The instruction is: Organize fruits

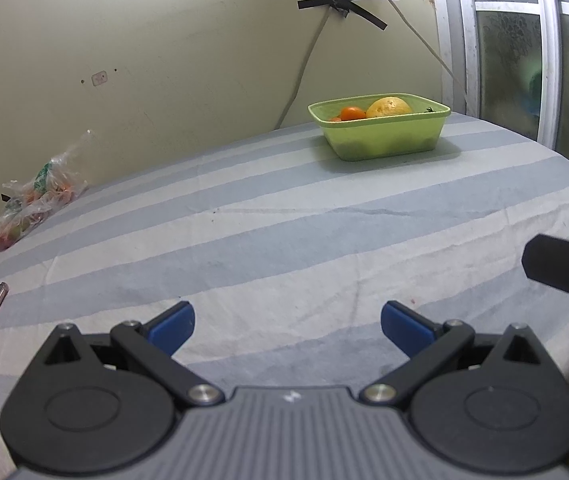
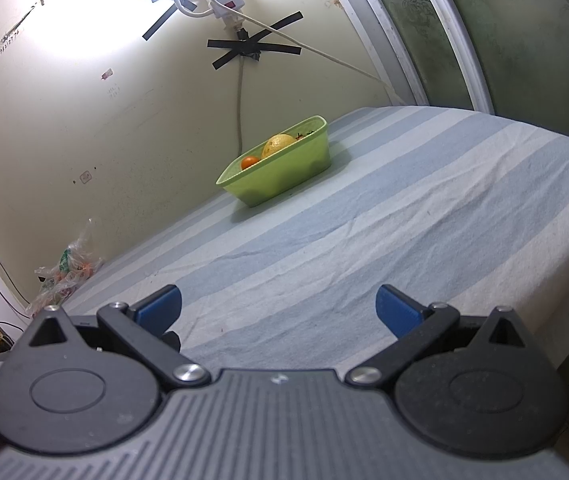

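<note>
Both grippers hover low over the striped sheet (image 1: 284, 240) covering the surface, each empty. The left gripper (image 1: 287, 326) has its blue pads spread wide; the right gripper (image 2: 279, 309) is just as wide. Far ahead by the wall sits a green plastic tub (image 1: 380, 132) holding a large yellow fruit (image 1: 388, 107) and a small orange one (image 1: 352, 113). A clear plastic bag (image 1: 30, 204) of produce lies at the far left edge, well apart from the tub.

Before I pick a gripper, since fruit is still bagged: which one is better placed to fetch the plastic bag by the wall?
Left, probably. The plastic bag lies far left by the wall, on the side of the left gripper, which is open and empty. The right gripper, also open, sits farther right.
</note>
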Motion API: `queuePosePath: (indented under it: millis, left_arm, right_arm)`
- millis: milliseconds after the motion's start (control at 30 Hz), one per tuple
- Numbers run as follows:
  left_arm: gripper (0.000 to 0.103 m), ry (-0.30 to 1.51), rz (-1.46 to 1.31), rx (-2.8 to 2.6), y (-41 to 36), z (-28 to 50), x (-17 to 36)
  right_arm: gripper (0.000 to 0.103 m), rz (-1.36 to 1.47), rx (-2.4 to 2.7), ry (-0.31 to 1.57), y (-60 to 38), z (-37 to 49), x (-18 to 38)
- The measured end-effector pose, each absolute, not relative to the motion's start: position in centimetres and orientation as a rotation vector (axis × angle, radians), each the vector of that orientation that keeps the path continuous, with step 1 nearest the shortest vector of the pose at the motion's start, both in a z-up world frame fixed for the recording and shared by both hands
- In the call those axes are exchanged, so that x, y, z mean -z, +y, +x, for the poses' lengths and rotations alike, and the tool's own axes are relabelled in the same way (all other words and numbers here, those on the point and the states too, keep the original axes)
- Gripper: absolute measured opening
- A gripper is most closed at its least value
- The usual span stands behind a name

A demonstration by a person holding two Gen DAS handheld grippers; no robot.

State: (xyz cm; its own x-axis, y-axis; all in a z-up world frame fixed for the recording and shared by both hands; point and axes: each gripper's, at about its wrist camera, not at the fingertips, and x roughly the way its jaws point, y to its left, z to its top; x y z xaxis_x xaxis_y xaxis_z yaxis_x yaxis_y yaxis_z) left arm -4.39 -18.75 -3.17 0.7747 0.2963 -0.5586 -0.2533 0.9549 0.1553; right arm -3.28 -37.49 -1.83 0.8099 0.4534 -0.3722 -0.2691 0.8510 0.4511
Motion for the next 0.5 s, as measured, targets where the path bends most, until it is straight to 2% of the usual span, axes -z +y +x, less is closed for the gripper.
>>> queuePosePath:
  millis: [500]
  left_arm:
    - [0.103,0.621,0.078,-0.298,-18.9,-4.43,3.45]
  right_arm:
    - [0.103,0.395,-0.396,0.491,-37.47,-3.36,1.85]
